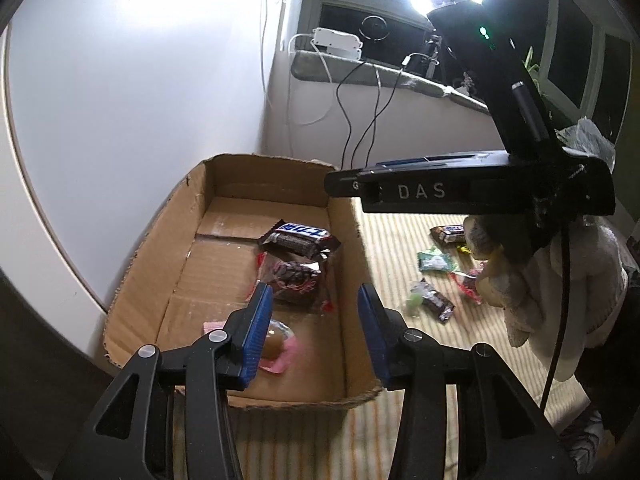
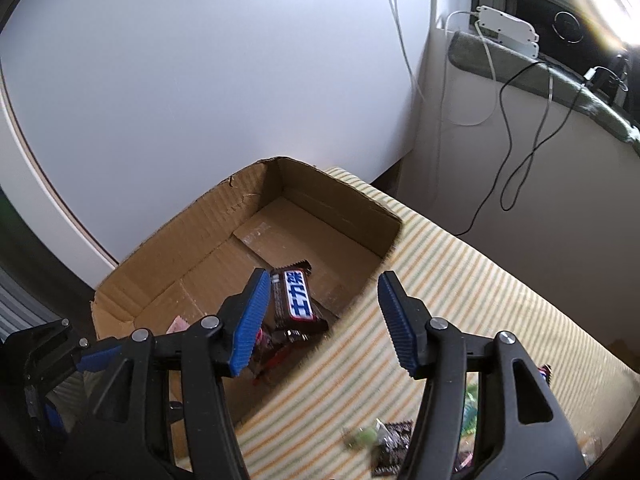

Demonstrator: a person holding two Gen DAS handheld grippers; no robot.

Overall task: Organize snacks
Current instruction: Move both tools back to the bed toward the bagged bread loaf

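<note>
step: drop-off, both empty | left gripper (image 1: 316, 332) open above cardboard box (image 1: 160, 248) | right gripper (image 2: 320, 320) open over Snickers bar (image 2: 298, 296) in box | next: fetch loose candies (image 1: 434, 304) (striped cloth)

Left gripper (image 1: 316, 336) hides part of the wrapped sweet (image 1: 276, 346).

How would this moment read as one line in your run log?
left gripper: open, empty | right gripper: open, empty | cardboard box: chocolate bar inside
</note>
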